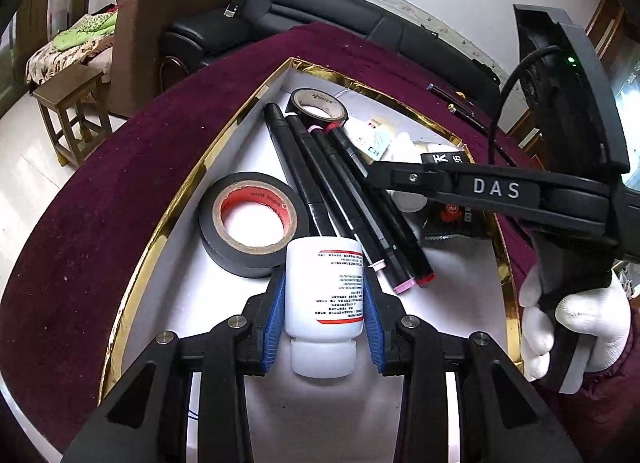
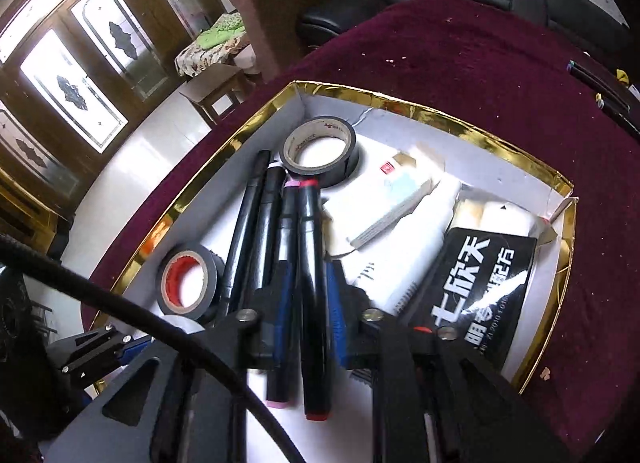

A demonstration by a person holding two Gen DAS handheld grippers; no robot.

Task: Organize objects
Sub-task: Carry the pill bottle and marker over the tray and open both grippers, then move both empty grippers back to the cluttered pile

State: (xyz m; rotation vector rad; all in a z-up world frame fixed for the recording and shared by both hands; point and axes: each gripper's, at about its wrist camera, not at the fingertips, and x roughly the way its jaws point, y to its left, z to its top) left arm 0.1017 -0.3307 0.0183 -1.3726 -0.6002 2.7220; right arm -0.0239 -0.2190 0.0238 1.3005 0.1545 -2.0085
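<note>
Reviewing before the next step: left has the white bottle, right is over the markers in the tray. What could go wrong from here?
1. The white bottle, pinched between the left gripper pads, sits against the marker ends and big tape roll; setting it down may shove them.
2. The right gripper straddles the red-capped marker with the pink-capped marker alongside; withdrawing could drag or roll both.

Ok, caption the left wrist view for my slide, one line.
Left gripper clamps a white bottle inside the gold-rimmed box, beside tape rolls and black markers.

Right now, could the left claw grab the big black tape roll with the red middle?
Probably not yet. The left claw is shut on the white plastic bottle. The black tape roll with the red core lies uncovered just beside it, so it must drop the bottle first.
</note>
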